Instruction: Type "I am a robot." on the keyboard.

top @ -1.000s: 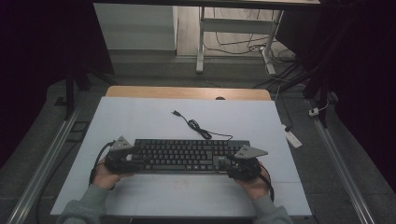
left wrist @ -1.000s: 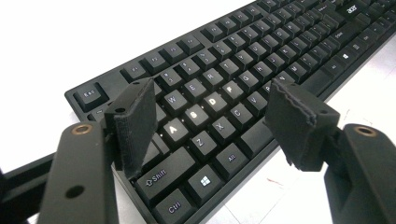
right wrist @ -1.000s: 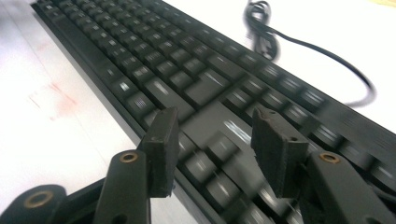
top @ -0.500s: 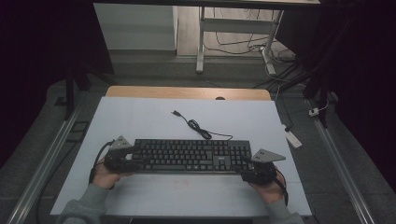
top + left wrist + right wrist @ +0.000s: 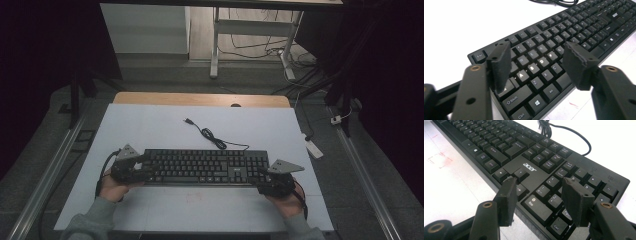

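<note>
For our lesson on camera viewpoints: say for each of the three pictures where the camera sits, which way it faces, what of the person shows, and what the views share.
High view: above the person's side, facing forward and down on the table; forearms, left gripper and right gripper show.
Left gripper view: on the left gripper, facing the keyboard's letter end; its two jaws show.
Right gripper view: on the right gripper, facing the number pad; its two jaws show.
Shared: the keyboard and its cable.
</note>
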Available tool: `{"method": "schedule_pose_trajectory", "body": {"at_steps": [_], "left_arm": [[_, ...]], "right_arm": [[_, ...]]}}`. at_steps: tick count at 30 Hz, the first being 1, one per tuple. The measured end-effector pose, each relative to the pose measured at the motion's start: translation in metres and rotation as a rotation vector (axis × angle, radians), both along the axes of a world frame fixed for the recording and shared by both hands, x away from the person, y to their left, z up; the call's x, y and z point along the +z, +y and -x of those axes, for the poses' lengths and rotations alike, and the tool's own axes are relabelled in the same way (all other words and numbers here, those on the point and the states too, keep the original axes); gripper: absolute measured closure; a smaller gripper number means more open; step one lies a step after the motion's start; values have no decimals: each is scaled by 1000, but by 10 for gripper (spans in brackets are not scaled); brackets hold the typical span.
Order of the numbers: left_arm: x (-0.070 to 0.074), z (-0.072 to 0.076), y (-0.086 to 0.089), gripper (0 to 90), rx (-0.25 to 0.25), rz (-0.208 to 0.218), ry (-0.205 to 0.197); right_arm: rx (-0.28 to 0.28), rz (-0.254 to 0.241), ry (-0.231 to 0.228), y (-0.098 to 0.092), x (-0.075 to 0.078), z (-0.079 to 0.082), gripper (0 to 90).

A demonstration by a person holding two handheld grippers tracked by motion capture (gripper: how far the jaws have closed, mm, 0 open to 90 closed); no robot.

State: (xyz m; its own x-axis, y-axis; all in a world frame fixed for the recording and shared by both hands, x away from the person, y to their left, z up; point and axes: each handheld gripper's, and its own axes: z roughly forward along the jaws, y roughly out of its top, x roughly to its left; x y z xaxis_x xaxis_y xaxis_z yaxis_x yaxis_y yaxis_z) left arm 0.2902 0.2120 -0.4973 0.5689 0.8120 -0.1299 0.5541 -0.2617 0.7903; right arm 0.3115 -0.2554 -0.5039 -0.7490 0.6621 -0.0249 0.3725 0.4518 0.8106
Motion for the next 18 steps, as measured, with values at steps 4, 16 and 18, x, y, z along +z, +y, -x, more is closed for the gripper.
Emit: {"method": "schedule_pose_trajectory", "body": {"at_steps": [4,16,18], "left_arm": [[0,0,-5,513,-7,-3,-5],[-3,0,-28,891,-119,-25,20],[-4,0,-32,892,-133,-32,26]], "right_arm": [[-3,8,2,0,0,0,461],[-2,0,1,0,0,0,460],[-5,3,1,-1,0,0,461]]}}
